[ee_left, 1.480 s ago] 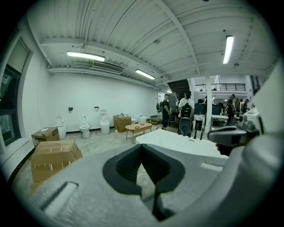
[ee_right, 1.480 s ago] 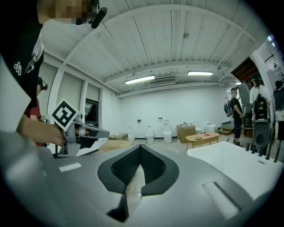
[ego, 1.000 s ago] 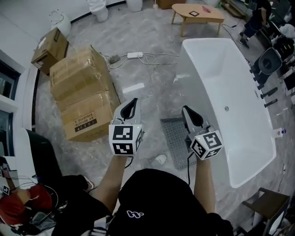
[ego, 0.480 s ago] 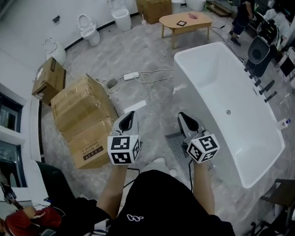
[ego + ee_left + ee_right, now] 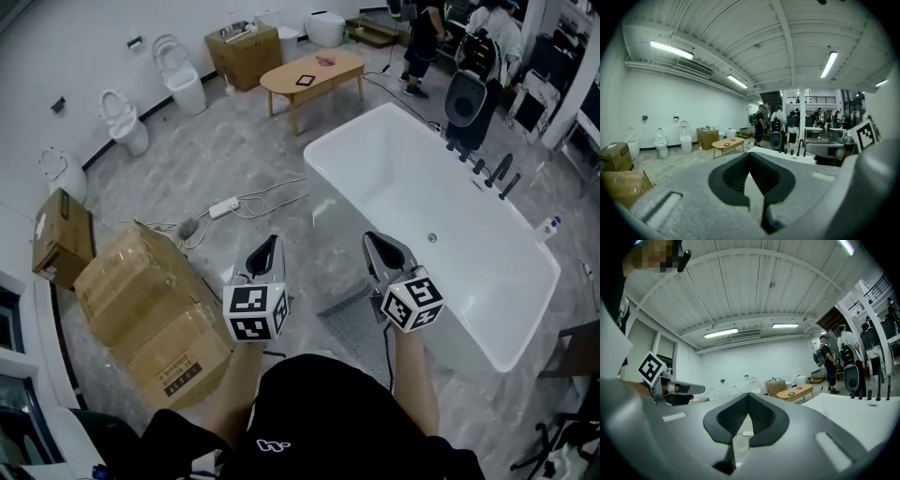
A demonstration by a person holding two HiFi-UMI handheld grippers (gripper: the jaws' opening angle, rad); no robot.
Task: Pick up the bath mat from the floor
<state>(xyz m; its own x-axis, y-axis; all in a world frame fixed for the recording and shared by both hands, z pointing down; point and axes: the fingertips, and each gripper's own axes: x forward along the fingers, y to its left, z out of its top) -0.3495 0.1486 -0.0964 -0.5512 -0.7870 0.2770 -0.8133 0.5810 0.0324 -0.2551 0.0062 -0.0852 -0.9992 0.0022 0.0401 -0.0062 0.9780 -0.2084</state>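
**Two claws shut, mat down by the tub**

Both grippers are held out in front of the person, side by side and well apart. The left gripper (image 5: 269, 246) has its jaws pressed together at the tips with nothing between them. The right gripper (image 5: 375, 242) is the same, jaws closed on nothing.

The bath mat (image 5: 356, 330) is grey and perforated. It lies on the marbled floor (image 5: 281, 159) right against the near side of the bathtub (image 5: 403, 178). In the head view it sits just below the right gripper, partly covered by that gripper and the person's arm. Neither claw touches it.

Now the containers. The bathtub is white and freestanding, and inside it only the drain (image 5: 432, 238) shows on the bottom. A small bottle (image 5: 549, 228) stands on its rim at the far right end.

Over on the left, the large cardboard cartons (image 5: 150, 309) are closed, so their contents cannot be seen. A smaller box (image 5: 61, 239) beyond them is closed too.

A power strip (image 5: 223, 208) and its cable lie on the floor between the cartons and the tub. Farther back, a wooden coffee table (image 5: 314, 73) carries a square marker card and a small pink item. Toilets (image 5: 183, 82) line the wall behind.
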